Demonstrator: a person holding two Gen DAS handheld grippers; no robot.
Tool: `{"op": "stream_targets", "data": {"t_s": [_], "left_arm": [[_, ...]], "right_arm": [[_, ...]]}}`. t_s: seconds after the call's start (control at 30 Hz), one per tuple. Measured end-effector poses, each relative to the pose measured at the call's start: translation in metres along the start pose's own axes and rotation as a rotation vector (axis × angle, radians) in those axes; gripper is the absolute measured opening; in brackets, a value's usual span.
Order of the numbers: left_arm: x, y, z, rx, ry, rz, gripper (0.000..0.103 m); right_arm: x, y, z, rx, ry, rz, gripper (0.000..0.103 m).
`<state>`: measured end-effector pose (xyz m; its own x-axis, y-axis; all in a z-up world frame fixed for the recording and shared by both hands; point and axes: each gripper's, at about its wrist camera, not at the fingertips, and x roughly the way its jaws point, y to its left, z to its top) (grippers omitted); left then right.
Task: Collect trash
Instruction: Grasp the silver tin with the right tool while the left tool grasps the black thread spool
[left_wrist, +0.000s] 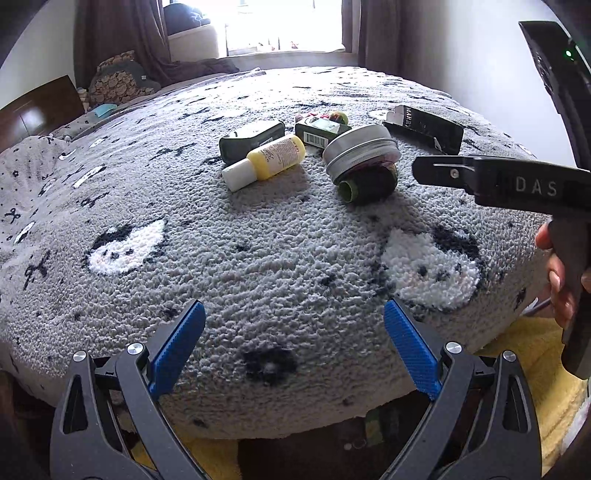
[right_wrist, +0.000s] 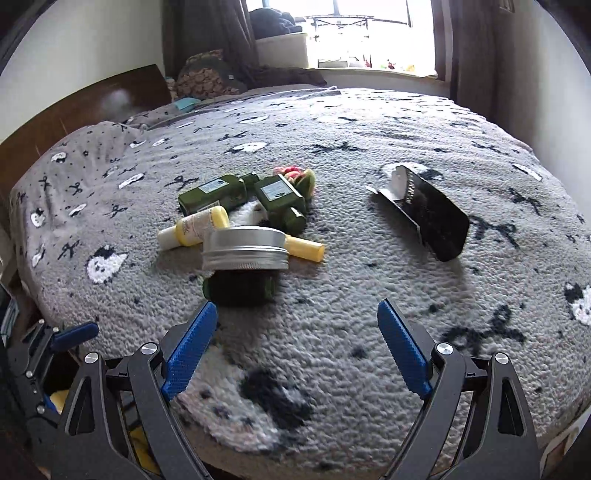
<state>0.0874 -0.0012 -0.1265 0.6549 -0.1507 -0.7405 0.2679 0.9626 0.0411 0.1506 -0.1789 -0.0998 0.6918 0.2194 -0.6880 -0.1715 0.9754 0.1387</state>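
A cluster of trash lies on the grey patterned bed cover (left_wrist: 280, 258): a yellow bottle with a white cap (left_wrist: 266, 162) (right_wrist: 194, 227), two dark green bottles (right_wrist: 214, 192) (right_wrist: 280, 201), a jar with a silver lid (left_wrist: 360, 151) (right_wrist: 245, 249) resting on a dark green item (right_wrist: 240, 288), and an open black carton (left_wrist: 424, 127) (right_wrist: 424, 214) off to the right. My left gripper (left_wrist: 295, 343) is open and empty, low at the bed's near edge. My right gripper (right_wrist: 297, 345) is open and empty, a short way in front of the jar.
Pillows (left_wrist: 118, 79) and a wooden headboard (left_wrist: 37, 107) stand at the far left. A window with dark curtains (right_wrist: 369, 33) is behind the bed. A small pink and green object (right_wrist: 295, 173) lies behind the bottles. Yellow fabric (left_wrist: 535, 350) lies below the bed edge.
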Motion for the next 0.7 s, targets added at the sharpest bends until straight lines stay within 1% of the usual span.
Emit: {"op": "stream_targets", "data": {"t_s": [0.17,0.3,0.4,0.43,0.47,0.57,0.7], "left_arm": [[0.003,0.008,0.003,-0.013,0.002,0.007,0.092],[0.005,0.012,0.007,-0.02,-0.001,0.004,0.092],[0.007,0.013,0.011,-0.024,-0.003,0.001,0.092],[0.008,0.013,0.012,-0.025,-0.003,0.0,0.092],[0.009,0.013,0.013,-0.026,-0.003,0.0,0.092],[0.012,0.011,0.016,-0.026,-0.002,-0.005,0.092],[0.019,0.005,0.022,-0.023,-0.001,-0.014,0.092]], "right_arm": [[0.021,0.022,0.015,-0.006,0.025,0.047,0.089],[0.047,0.035,0.026,-0.018,0.067,0.019,0.089],[0.067,0.035,0.03,-0.01,0.107,0.021,0.088],[0.071,0.035,0.031,-0.004,0.117,0.029,0.082],[0.075,0.034,0.031,0.0,0.123,0.036,0.071],[0.076,0.031,0.031,0.004,0.118,0.05,0.071],[0.057,0.021,0.034,0.017,0.068,0.062,0.071]]}}
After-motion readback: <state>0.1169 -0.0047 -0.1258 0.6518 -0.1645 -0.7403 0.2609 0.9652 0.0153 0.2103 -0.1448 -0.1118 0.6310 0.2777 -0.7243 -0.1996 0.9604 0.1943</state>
